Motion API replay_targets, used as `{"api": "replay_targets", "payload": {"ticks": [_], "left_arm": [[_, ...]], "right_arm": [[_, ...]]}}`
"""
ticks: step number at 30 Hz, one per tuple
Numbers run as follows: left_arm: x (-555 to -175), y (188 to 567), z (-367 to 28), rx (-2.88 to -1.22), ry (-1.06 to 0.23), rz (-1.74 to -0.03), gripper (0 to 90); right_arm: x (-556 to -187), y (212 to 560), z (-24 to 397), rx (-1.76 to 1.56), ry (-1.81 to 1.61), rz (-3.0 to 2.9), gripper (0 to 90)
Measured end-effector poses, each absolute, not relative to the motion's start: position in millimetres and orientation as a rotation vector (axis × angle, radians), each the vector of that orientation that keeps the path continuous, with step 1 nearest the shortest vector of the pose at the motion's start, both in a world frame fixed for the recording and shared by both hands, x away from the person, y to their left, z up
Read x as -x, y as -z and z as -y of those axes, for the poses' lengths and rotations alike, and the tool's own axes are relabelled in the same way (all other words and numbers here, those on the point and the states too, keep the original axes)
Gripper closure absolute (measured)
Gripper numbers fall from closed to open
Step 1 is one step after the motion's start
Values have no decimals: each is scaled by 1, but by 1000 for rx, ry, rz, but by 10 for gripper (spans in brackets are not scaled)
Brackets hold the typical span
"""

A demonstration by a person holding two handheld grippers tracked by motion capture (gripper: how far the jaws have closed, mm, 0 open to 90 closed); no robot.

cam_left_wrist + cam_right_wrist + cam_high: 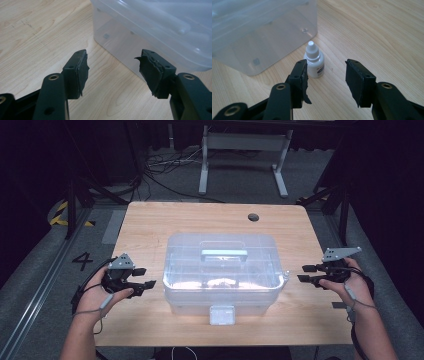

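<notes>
Nearest the camera: two forearms entering from the near edge of the light wooden table [150, 227], one black two-jaw gripper in each hand. Left gripper [148, 283] at left of the clear plastic lidded storage box [220, 270], jaws apart, nothing between them; worn black pads [81, 72] aimed at the box's near left corner, bare wood below. Right gripper [305, 273] at right of the box, jaws likewise apart, gripping nothing. Small white plastic dropper bottle [314, 61] upright on the table, just beside the box's right wall, ahead of the right gripper's jaws and nearer its left pad, not touching either. Box centred on the table, lid on, handle flat on top, latch facing the near edge.
</notes>
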State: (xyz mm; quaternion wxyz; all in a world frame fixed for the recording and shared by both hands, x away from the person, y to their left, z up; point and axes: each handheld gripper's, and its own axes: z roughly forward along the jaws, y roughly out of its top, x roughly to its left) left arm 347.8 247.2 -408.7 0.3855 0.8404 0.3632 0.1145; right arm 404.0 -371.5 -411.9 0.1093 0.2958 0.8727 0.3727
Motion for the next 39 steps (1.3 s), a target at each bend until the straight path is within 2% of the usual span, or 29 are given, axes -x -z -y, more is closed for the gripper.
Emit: {"api": "replay_targets", "payload": {"ticks": [7, 9, 26, 39], "left_arm": [[-345, 384, -247, -2085, -309, -941, 394], [-342, 372, -247, -2072, -296, -937, 416], [-344, 309, -208, -2022, -287, -777, 439], [-356, 296, -166, -2060, -255, -672, 425]], "right_arm": [[-404, 409, 369, -890, -1108, -2554, 529], [-404, 409, 368, -893, -1110, -2555, 529], [-399, 404, 379, -989, -1185, -2472, 540], [-390, 403, 385, -1017, -1193, -2445, 539]]}}
